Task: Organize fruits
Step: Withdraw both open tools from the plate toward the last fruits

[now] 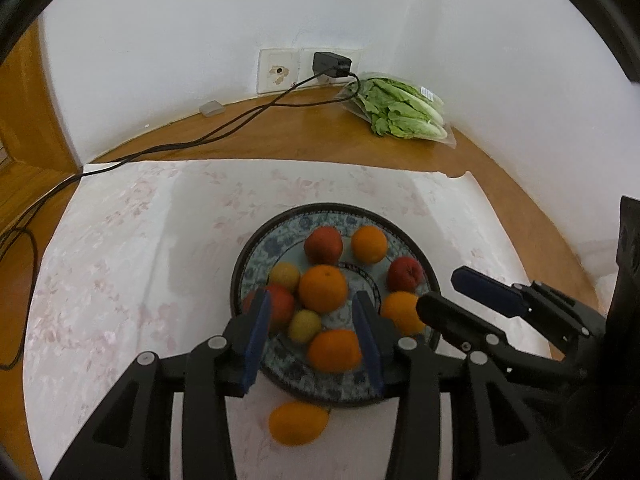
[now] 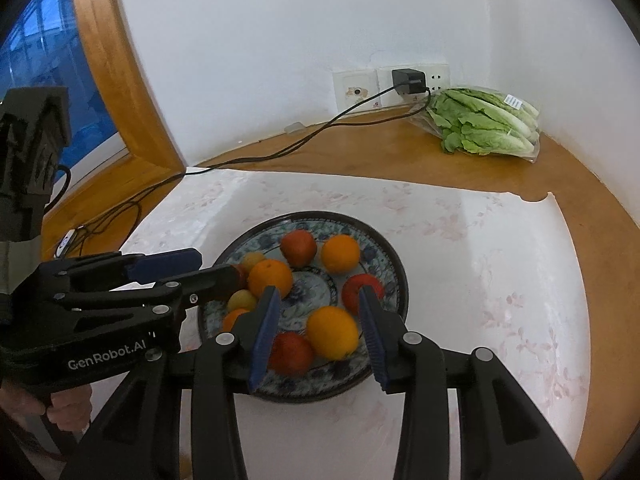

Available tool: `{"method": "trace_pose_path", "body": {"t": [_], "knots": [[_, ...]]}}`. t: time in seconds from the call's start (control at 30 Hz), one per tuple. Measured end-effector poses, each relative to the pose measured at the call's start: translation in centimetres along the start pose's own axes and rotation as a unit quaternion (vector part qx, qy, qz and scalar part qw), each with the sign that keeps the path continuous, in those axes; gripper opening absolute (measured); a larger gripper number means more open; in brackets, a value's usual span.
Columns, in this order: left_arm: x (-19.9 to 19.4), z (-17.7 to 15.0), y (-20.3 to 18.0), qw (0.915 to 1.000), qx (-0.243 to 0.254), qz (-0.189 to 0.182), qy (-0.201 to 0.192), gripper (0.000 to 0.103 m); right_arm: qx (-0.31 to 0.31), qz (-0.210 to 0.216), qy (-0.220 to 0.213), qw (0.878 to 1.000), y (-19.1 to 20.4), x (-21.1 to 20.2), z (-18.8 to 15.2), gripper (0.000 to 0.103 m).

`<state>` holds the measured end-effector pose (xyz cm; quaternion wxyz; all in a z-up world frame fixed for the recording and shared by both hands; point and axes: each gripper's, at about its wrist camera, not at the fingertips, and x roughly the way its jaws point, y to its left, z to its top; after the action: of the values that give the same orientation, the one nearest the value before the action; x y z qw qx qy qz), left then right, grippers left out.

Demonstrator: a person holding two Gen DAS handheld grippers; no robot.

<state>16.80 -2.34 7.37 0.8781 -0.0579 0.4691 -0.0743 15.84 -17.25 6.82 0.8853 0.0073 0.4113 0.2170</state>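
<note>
while both hover over the plate [image 1: 276, 384] of fruit, left gripper [image 1: 311, 308] fingers spread, empty, right gripper [image 2: 318, 304] likewise

You see a glossy glazed ceramic plate [image 1: 262, 236] on a matt, faintly floral cloth [image 1: 120, 240]; polished wooden tabletop [image 1: 304, 128] beyond; lettuce in clear shiny plastic wrap [image 1: 404, 110] far right; matt black plastic grippers.

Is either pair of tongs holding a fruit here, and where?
Nothing is held. The left tongs and right tongs hang open above the plate, pads touching no fruit.
</note>
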Motion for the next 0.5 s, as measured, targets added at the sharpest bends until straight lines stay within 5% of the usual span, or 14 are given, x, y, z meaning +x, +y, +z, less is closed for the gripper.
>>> {"method": "trace_pose_path", "body": {"t": [0.5], "knots": [[-3.5,-3.1,0.8,0.9998,-0.020,-0.004,-0.005,0.044,-0.003,0.001,0.006,1.000,1.9,-3.1,-2.5,0.041]]}}
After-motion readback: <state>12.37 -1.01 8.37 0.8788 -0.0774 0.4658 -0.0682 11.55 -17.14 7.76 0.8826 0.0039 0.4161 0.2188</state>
